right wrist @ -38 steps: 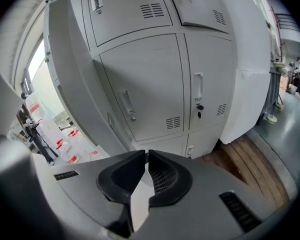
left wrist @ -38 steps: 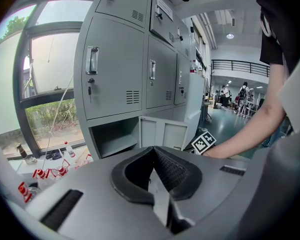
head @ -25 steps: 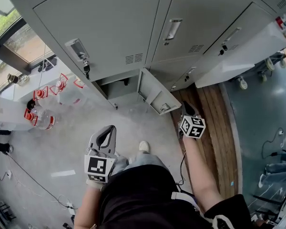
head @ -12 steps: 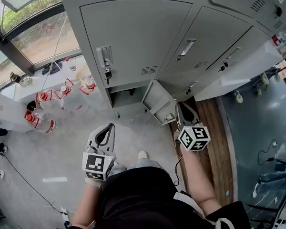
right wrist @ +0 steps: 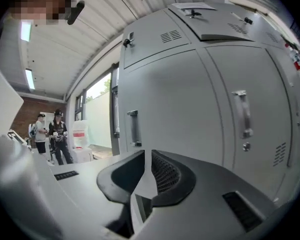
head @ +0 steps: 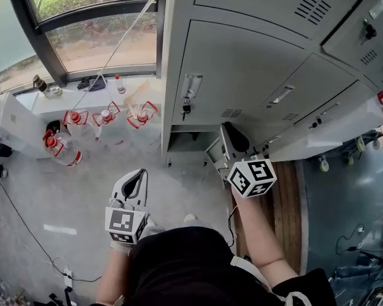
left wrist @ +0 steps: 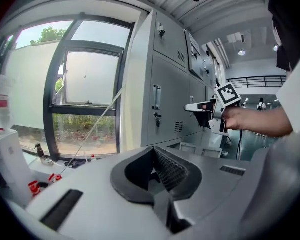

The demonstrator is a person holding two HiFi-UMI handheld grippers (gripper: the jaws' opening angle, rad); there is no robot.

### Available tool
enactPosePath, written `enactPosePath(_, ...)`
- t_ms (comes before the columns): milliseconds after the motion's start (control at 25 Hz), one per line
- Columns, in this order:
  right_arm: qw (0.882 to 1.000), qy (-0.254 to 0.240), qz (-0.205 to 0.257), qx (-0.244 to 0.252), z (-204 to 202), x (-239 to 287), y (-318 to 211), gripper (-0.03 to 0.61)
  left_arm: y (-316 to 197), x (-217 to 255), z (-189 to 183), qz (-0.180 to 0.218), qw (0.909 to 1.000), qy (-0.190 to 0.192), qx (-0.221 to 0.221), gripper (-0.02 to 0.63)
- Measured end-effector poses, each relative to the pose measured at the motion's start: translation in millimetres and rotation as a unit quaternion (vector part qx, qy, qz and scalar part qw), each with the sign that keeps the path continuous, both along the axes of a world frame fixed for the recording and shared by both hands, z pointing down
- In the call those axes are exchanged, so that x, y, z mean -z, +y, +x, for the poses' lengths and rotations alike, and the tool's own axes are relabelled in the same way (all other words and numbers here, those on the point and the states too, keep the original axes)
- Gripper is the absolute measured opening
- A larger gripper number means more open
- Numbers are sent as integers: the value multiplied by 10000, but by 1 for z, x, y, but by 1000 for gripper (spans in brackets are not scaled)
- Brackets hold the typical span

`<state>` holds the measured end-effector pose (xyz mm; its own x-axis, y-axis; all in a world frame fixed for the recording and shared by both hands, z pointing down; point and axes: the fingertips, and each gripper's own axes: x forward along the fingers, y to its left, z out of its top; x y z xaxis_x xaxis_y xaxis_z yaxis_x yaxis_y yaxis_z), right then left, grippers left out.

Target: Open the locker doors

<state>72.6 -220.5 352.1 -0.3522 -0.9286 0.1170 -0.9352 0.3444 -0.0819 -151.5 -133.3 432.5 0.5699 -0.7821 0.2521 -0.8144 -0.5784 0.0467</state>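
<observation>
Grey lockers [head: 242, 62] fill the top of the head view. One door has a vertical handle [head: 191, 85] with keys [head: 186, 109] hanging under it; the door to its right has its own handle [head: 281, 96]. Below them a low compartment [head: 190, 142] stands open, its small door [head: 214, 153] swung out. My right gripper [head: 230, 129] is raised level in front of the closed doors, shut and empty, its jaws [right wrist: 146, 156] aimed between two handles [right wrist: 134, 128]. My left gripper [head: 139, 174] hangs lower over the floor, shut on nothing [left wrist: 152, 151], apart from the lockers.
Several red-capped water bottles [head: 64, 145] stand on the floor under the window [head: 96, 37]. A cable [head: 25, 228] trails at the left. A wooden strip [head: 284, 209] runs along the locker base. A white open door [head: 332, 129] juts out at right. Two people [right wrist: 57, 136] stand far off.
My right gripper has risen from beside the low open door to the height of the closed middle doors. The left gripper has drifted up a little. The head view has swung toward the window.
</observation>
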Motion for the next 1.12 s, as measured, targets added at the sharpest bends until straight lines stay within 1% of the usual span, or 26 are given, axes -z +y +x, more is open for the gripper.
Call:
enactPosePath(120, 9991, 70, 101, 402, -37, 11, -27, 57, 3, 0, -26, 19, 9996, 12, 288, 18)
enactPosePath(200, 9983, 78, 109, 563, -57, 16, -44, 84, 7, -3, -41, 3, 9991, -4, 433, 18)
enactPosePath(320, 9973, 136, 202, 690, -83, 27, -63, 125, 16, -7, -64, -48, 9975, -19, 699, 18)
enactPosePath(400, 9970, 237, 271, 692, -95, 33, -74, 147, 22, -9, -78, -76, 9962, -10, 869, 18)
enactPosePath(560, 9976, 373, 390, 442, -99, 42, -90, 178, 32, -13, -98, -120, 9934, 1, 1137, 18)
enactPosePath(720, 9976, 361, 382, 445, -107, 45, -100, 181, 39, -16, -113, -150, 9908, 0, 1348, 18)
enactPosePath(800, 9981, 352, 387, 339, -106, 46, -102, 181, 42, -16, -117, -148, 9897, 1, 1424, 18)
enactPosePath(960, 9985, 217, 444, 224, -106, 46, -101, 181, 47, -17, -125, -148, 9883, 17, 1518, 18)
enactPosePath(1120, 9987, 164, 376, 300, -113, 44, -98, 181, 51, -18, -124, -168, 9884, 24, 1508, 18)
